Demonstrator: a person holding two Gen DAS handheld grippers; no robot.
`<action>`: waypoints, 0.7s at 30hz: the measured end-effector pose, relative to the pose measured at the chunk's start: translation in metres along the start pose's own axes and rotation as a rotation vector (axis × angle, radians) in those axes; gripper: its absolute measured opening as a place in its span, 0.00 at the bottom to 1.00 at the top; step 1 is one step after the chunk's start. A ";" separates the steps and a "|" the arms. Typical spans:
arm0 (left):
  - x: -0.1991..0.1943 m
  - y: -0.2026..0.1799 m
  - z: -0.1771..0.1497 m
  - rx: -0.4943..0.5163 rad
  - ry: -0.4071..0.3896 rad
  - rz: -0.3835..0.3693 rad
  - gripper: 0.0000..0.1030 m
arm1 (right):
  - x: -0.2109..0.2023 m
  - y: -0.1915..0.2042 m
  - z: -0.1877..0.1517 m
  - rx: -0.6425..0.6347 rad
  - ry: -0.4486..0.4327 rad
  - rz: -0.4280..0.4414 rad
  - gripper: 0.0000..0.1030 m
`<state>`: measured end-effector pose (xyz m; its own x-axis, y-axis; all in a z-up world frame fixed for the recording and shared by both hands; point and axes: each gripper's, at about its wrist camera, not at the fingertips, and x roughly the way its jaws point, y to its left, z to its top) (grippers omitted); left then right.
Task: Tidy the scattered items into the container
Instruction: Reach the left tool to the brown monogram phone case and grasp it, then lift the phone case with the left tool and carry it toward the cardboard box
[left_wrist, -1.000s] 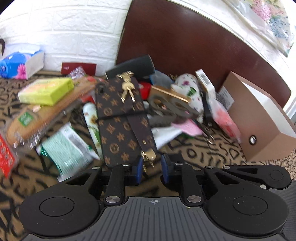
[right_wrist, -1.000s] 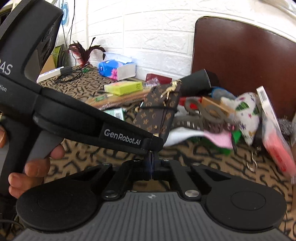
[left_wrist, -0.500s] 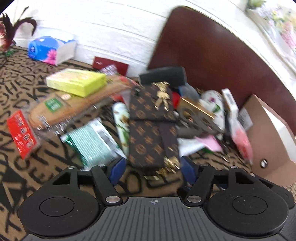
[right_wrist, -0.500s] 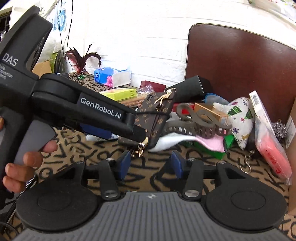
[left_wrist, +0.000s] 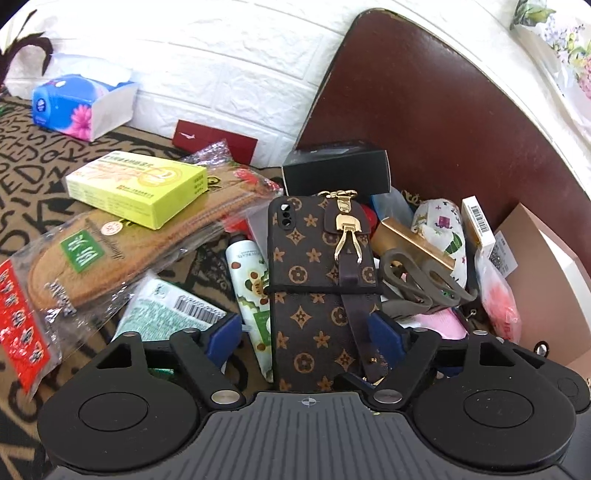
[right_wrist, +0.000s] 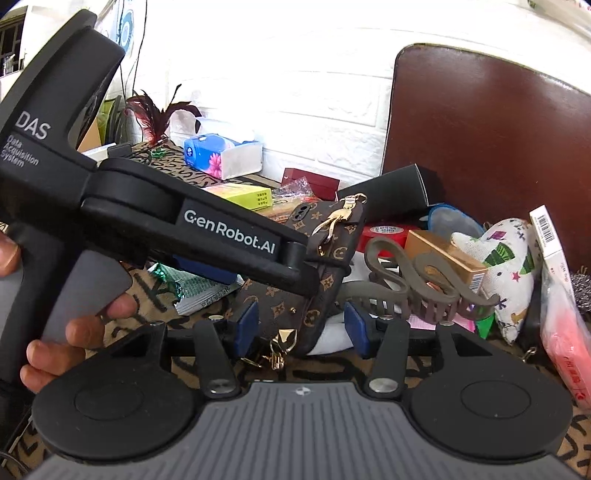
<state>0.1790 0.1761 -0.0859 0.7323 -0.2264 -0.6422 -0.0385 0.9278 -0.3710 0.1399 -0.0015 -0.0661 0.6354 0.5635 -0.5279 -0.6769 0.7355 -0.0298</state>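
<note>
On the left of the left wrist view, a blue tissue box (left_wrist: 79, 107) sits by the white brick wall, with a yellow-green carton (left_wrist: 136, 188) lying on bagged insoles (left_wrist: 122, 254). A green-printed sachet (left_wrist: 166, 314) and a white floral tube (left_wrist: 251, 291) lie on the letter-patterned cloth (left_wrist: 26, 173), crowding the left gripper (left_wrist: 306, 338) on that side. Its jaws are opening, with the lower end of the brown monogram phone case (left_wrist: 317, 295) between the blue pads; the left pad stands clear of the case, the right one just beside its strap. Behind the case lies a black box (left_wrist: 336, 171); to its right a grey hair claw (left_wrist: 417, 280), a gold box (left_wrist: 410, 240) and a printed cloth pouch (left_wrist: 439, 229) pile up. Far right stands the cardboard container (left_wrist: 543, 295), well apart from the case.

Only the right wrist view shows a hand (right_wrist: 74, 332) gripping the left tool's handle, red tape (right_wrist: 388, 232), and the case's dangling gold clasp (right_wrist: 280, 347). The right gripper (right_wrist: 301, 326) is opening too, astride the case's lower end, pads not pressing. The container is out of that frame.
</note>
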 end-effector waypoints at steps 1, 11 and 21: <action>0.003 0.000 0.000 0.002 0.006 -0.005 0.84 | 0.003 0.000 0.000 0.008 0.006 0.002 0.55; -0.007 -0.009 -0.007 0.016 0.024 -0.051 0.63 | -0.004 0.000 0.002 0.032 0.040 0.023 0.46; -0.055 -0.057 -0.046 0.046 0.072 -0.072 0.62 | -0.079 0.005 -0.020 -0.014 0.059 0.051 0.46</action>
<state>0.1095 0.1221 -0.0609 0.6811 -0.3119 -0.6625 0.0449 0.9208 -0.3874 0.0792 -0.0500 -0.0414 0.5772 0.5766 -0.5782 -0.7132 0.7008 -0.0130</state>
